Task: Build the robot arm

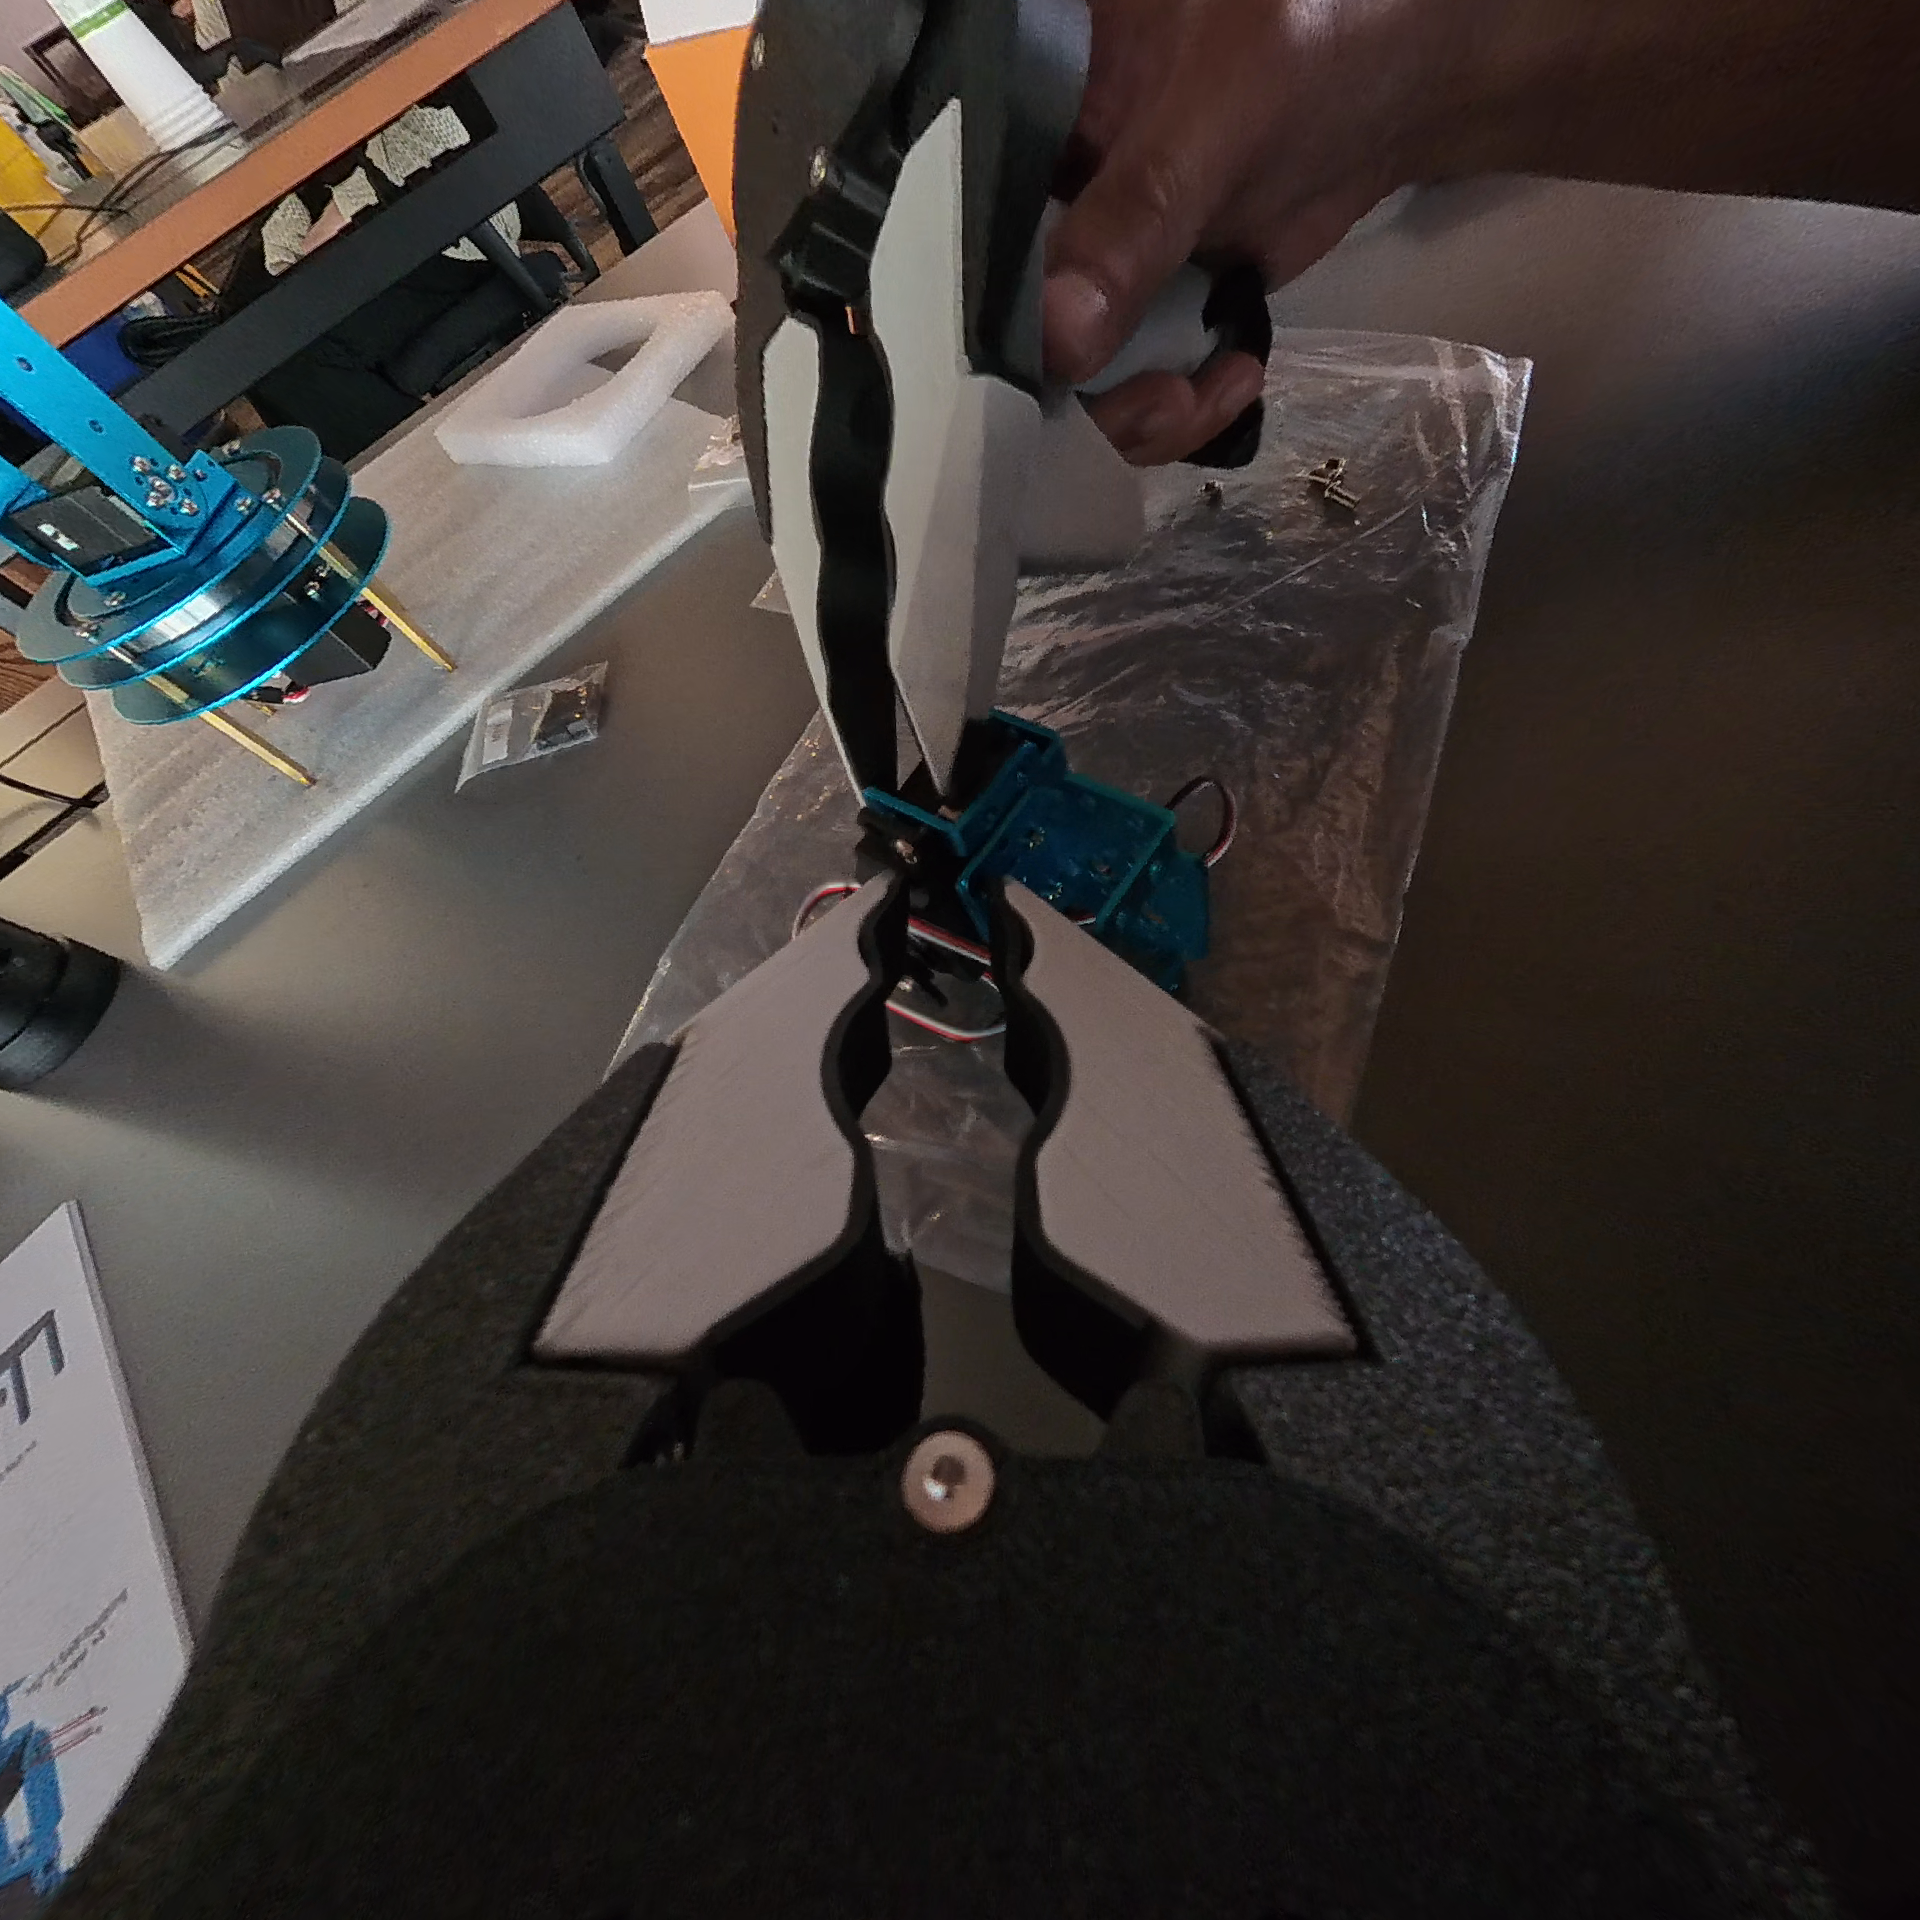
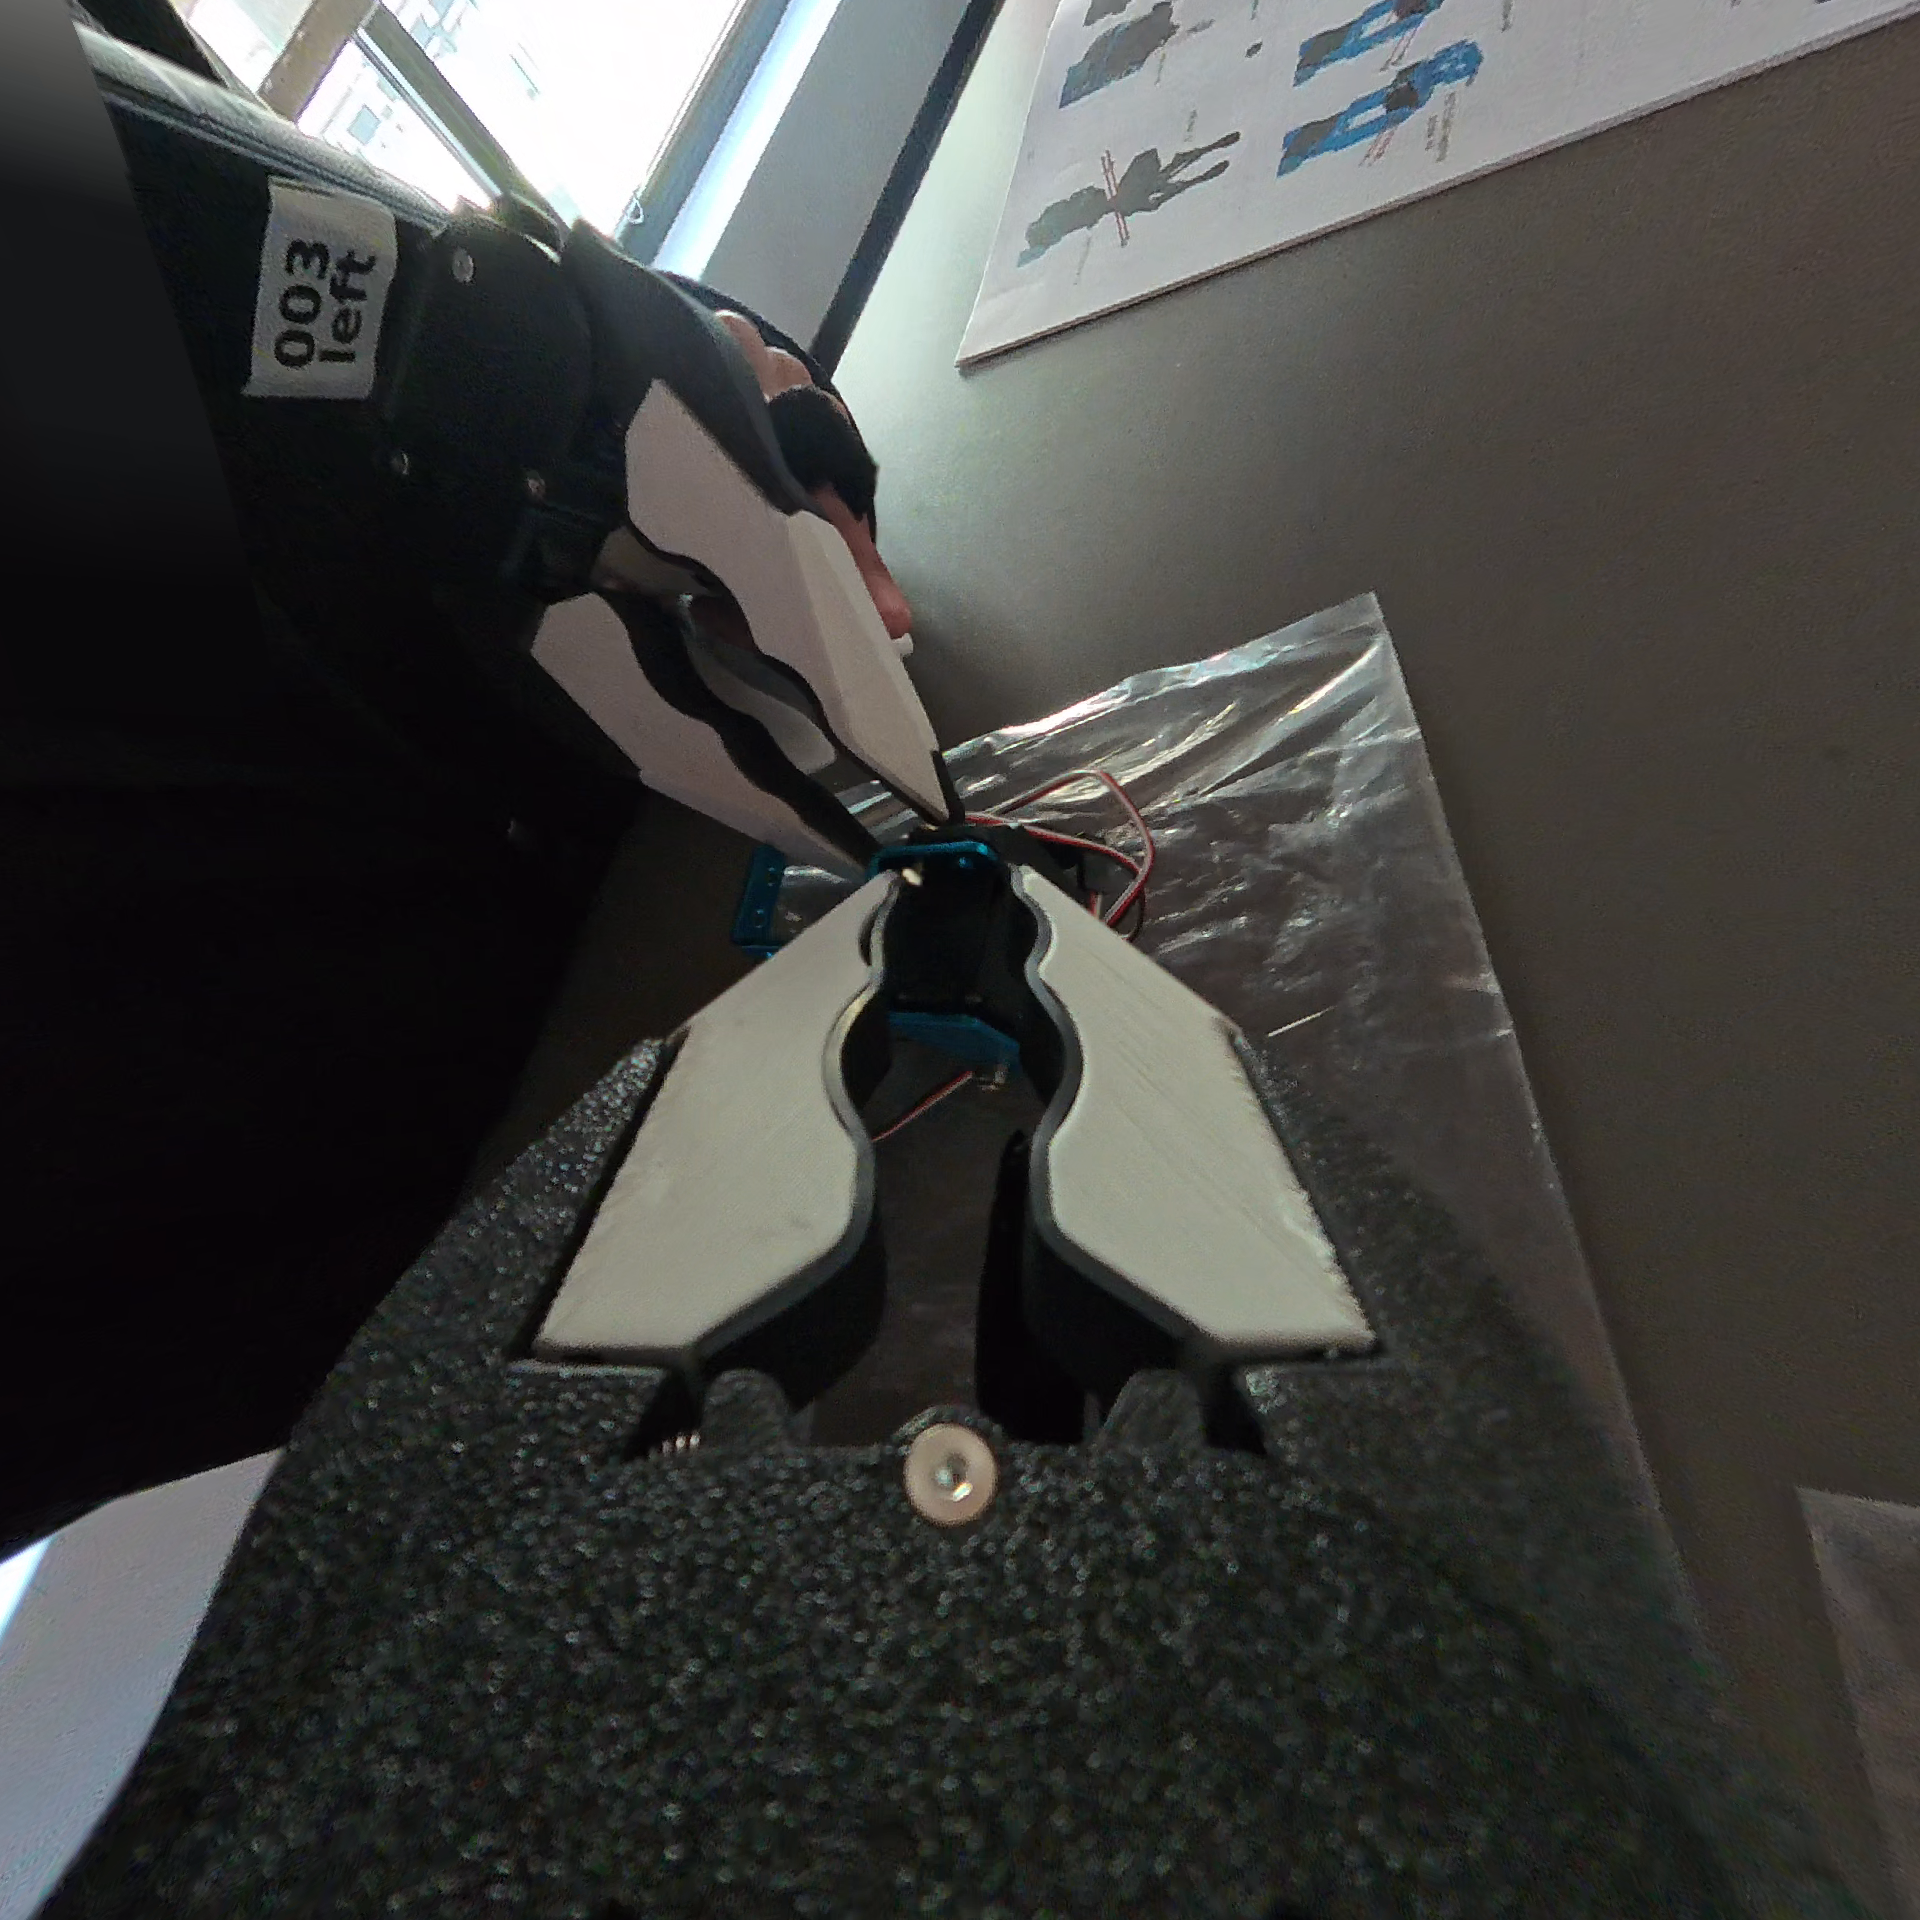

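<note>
Over the clear plastic bag, both your grippers meet at one small blue metal bracket assembly with a black servo body and red, white and black wires trailing from it.

Left gripper: fingers narrowed around the near end of the assembly, tips on either side of the black part and the blue frame. Contact looks firm on both sides.

Right gripper: comes down on the assembly from the far side, held by a hand. Its fingers are drawn nearly together. Whether they pinch the assembly's top edge or merely touch it, you cannot tell from the left wrist view. From the right wrist view, the same gripper has its tips either side of the black servo and blue frame, narrow, apparently clamped.

Obstruction: each gripper's body blocks much of the other's line of sight. The left gripper's dark housing, bearing a white label, fills the whole left part of the right wrist view, and its white fingers cross just above the assembly.

Around the assembly:
- a few small loose screws on the bag, beyond it
- a white foam frame far left of it, on a white foam sheet
- a small packet of parts on that sheet, left of it
- a blue stacked-disc turntable on brass legs, farther left
- a printed instruction sheet on the grey table, well apart from the assembly.
</note>
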